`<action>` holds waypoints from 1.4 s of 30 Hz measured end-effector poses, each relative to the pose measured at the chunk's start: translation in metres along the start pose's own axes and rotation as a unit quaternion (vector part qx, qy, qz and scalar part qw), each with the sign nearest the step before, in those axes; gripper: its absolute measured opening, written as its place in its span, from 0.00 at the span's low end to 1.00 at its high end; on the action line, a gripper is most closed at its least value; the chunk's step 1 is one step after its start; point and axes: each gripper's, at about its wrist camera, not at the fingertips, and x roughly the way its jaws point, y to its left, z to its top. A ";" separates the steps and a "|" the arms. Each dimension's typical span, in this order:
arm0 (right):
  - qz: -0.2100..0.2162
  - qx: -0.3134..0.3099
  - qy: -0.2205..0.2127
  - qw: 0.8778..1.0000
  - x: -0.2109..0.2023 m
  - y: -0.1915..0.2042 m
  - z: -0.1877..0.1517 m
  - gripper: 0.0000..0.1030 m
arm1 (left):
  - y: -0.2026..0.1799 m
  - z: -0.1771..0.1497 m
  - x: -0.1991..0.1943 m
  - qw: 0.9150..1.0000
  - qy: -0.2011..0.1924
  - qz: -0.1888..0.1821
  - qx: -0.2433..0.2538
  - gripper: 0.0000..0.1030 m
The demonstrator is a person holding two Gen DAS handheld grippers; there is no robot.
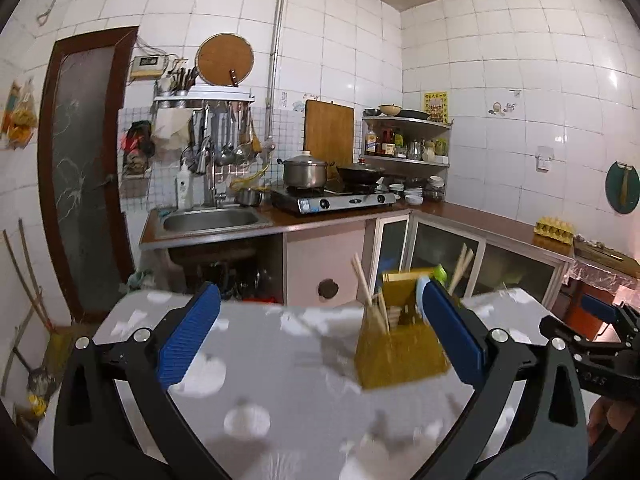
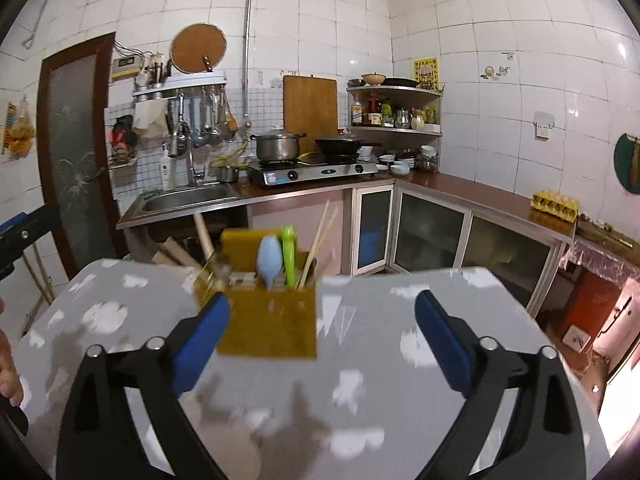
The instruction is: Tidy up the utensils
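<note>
A yellow utensil holder (image 1: 400,354) stands on a grey table with white spots (image 1: 280,380). It holds wooden chopsticks (image 1: 366,292), a light blue spoon and a green utensil. In the right wrist view the holder (image 2: 272,324) shows the blue spoon (image 2: 269,258), the green utensil (image 2: 289,254), chopsticks (image 2: 318,240) and a wooden handle (image 2: 204,236). My left gripper (image 1: 320,336) is open and empty, its right finger beside the holder. My right gripper (image 2: 322,338) is open and empty, just in front of the holder.
Behind the table runs an L-shaped kitchen counter with a steel sink (image 1: 212,220), a gas stove (image 1: 332,200) carrying a pot and a wok, corner shelves (image 1: 406,140) and an egg carton (image 1: 554,230). A brown door (image 1: 80,160) stands at the left.
</note>
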 end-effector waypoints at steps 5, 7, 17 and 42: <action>0.011 0.002 -0.010 1.000 -0.042 0.011 -0.060 0.96 | -0.003 -0.059 -0.050 1.000 0.000 0.011 0.009 0.95; 0.009 0.003 -0.014 1.000 -0.056 0.013 -0.084 0.96 | -0.005 -0.085 -0.069 1.000 -0.009 0.018 0.015 0.95; -0.001 0.001 -0.048 0.999 -0.091 0.017 -0.137 0.96 | -0.016 -0.156 -0.100 0.999 -0.009 0.022 0.031 0.95; -0.006 0.000 -0.067 0.998 -0.096 0.018 -0.148 0.96 | -0.005 -0.171 -0.105 0.999 -0.030 0.039 0.013 0.95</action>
